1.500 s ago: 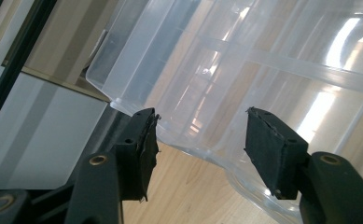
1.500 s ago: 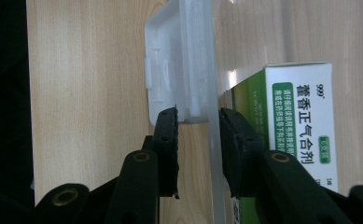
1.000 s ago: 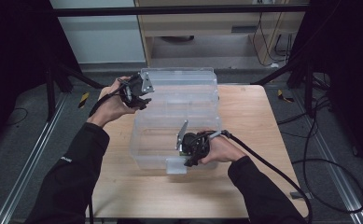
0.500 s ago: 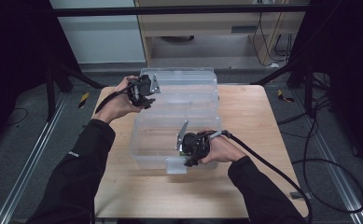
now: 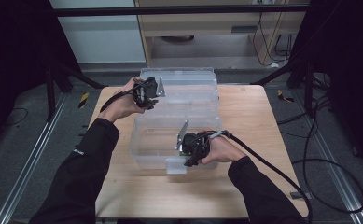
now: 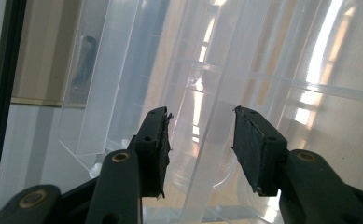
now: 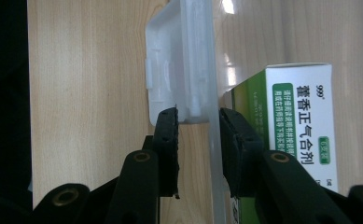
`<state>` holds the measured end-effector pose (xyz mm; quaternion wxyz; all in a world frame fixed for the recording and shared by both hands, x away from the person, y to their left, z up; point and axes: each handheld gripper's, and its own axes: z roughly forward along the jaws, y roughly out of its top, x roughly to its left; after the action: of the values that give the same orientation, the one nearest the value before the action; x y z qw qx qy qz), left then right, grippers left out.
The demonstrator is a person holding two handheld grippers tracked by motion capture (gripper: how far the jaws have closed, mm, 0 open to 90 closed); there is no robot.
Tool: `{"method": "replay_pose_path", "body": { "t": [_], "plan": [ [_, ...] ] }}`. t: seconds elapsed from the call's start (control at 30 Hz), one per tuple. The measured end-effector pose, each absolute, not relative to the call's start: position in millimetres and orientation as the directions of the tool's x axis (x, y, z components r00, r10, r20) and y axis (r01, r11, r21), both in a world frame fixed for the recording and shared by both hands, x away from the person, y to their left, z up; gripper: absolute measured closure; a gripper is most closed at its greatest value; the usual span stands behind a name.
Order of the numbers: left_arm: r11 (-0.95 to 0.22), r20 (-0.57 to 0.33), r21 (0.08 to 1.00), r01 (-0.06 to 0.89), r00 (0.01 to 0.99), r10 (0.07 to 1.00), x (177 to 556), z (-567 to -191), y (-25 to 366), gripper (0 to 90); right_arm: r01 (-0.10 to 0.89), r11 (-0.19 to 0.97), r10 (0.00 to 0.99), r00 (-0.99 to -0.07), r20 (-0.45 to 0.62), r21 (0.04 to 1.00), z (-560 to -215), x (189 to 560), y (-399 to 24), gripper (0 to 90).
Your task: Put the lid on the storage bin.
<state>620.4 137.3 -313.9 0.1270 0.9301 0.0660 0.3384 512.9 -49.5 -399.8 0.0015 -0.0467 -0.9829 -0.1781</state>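
Clear plastic box lies open on wooden table, lid tilted up at far side | right gripper clamps near wall beside latch | left gripper has just been closing, jaws half-wide around lid edge, not pressing yet | risk: smooth thin plastic may slip, lid can fall; green-white carton inside may get bumped.

The medicine box runs off the bottom edge, its small print unreadable.

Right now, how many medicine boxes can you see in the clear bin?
1: a green-and-white medicine box inside the clear bin, just behind the wall next to the right tool. Glare may hide others.
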Motion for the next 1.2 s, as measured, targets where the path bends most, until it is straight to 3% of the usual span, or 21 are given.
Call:
{"method": "replay_pose_path", "body": {
  "t": [0.47,1.2],
  "plan": [
    [-0.974,0.595,0.226,0.029,0.787,0.162,624.0,-320.5,127.9,68.4,0.090,0.931,0.092,-0.996,0.013,0.355,-400.3,512.4,-49.7,69.1],
    [-0.990,0.600,0.134,-0.048,0.799,0.042,624.0,-316.8,122.0,75.4,0.086,0.932,0.090,-0.996,0.005,0.352,-400.2,511.6,-49.5,69.4]
  ]
}}
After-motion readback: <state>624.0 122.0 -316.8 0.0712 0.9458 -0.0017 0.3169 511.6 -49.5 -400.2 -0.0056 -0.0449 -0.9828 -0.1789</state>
